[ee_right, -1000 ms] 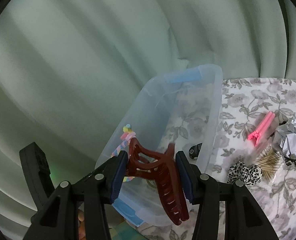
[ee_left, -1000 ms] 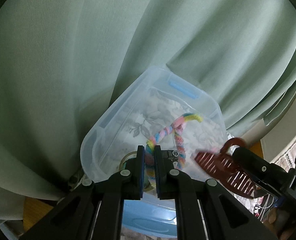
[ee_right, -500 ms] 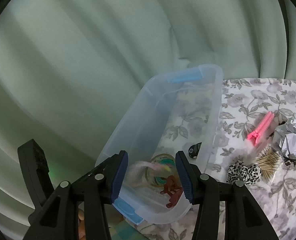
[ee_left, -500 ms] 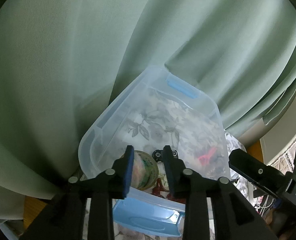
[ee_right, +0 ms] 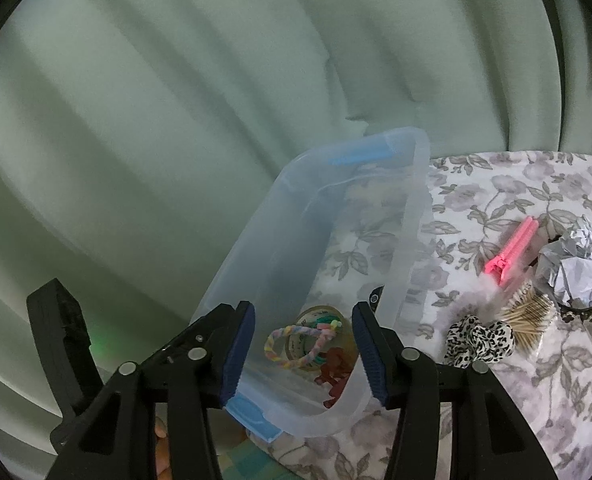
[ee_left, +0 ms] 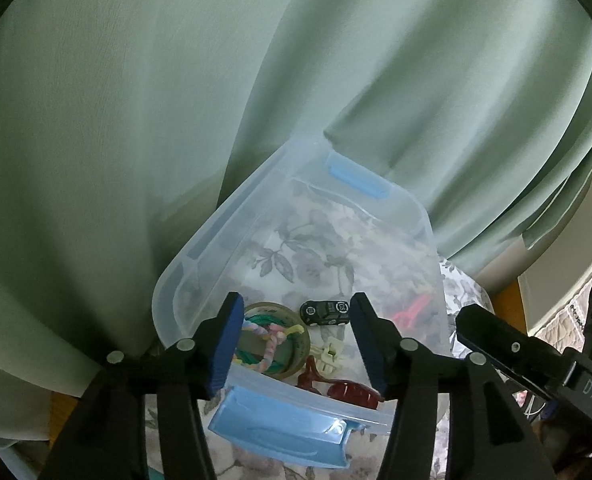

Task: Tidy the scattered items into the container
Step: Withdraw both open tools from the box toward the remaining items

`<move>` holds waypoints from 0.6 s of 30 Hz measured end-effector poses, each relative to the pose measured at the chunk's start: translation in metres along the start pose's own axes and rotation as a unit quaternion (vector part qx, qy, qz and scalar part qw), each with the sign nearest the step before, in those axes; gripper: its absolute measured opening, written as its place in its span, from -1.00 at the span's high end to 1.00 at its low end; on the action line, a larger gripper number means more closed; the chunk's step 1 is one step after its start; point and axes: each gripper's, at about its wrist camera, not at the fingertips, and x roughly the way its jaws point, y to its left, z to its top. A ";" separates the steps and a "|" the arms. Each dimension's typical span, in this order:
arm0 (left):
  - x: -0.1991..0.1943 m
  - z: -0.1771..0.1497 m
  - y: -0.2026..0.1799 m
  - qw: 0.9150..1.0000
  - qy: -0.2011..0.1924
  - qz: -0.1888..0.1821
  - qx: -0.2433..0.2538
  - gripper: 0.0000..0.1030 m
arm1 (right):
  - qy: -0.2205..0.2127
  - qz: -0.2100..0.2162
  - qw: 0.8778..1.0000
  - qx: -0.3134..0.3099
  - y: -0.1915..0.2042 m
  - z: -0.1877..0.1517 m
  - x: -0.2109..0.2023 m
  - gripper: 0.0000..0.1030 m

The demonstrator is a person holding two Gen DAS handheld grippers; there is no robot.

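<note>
The clear plastic container (ee_left: 200, 248) with blue handles stands on the floral tablecloth against the curtain. In it lie a tape roll (ee_left: 302, 350), a pastel twisted rope (ee_left: 270, 338), a black toy car (ee_left: 326, 312), a cream clip (ee_left: 330, 354) and a dark red hair claw (ee_left: 336, 388). My left gripper (ee_left: 294, 344) hovers over the near end, jaws opening, nothing between them. My right gripper (ee_right: 302, 348) hangs over the same end, jaws also opening and empty; below it are the rope (ee_right: 296, 344) and the claw (ee_right: 336, 364).
Right of the container (ee_right: 412, 216) on the tablecloth lie a pink clip (ee_right: 512, 252), crumpled paper (ee_right: 576, 268), a leopard scrunchie (ee_right: 478, 338) and toothpicks (ee_right: 530, 316). A green curtain (ee_right: 176, 120) hangs close behind. The table edge runs just below both grippers.
The left gripper let go of the pastel rope and the right let go of the red claw. Both items now lie in the container. Both pairs of jaws stand wider.
</note>
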 end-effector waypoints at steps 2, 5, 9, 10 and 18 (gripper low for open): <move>-0.001 0.000 -0.002 1.000 -0.001 0.003 0.001 -0.17 | -0.002 -0.003 1.000 0.001 -0.002 0.000 -0.002 -0.17; -0.003 -0.001 -0.006 1.000 -0.001 0.007 0.004 -0.17 | -0.004 -0.004 1.000 0.003 -0.004 -0.001 -0.006 -0.20; -0.007 -0.001 -0.012 1.000 -0.004 0.009 0.011 -0.27 | -0.008 -0.004 1.000 0.008 -0.008 -0.002 -0.012 -0.23; -0.009 -0.001 -0.014 1.000 -0.005 0.009 0.014 -0.27 | -0.010 -0.004 1.000 0.010 -0.009 -0.002 -0.014 -0.25; -0.018 -0.003 -0.036 0.999 -0.007 0.014 0.035 -0.34 | -0.027 -0.005 0.999 0.024 -0.019 -0.004 -0.033 -0.35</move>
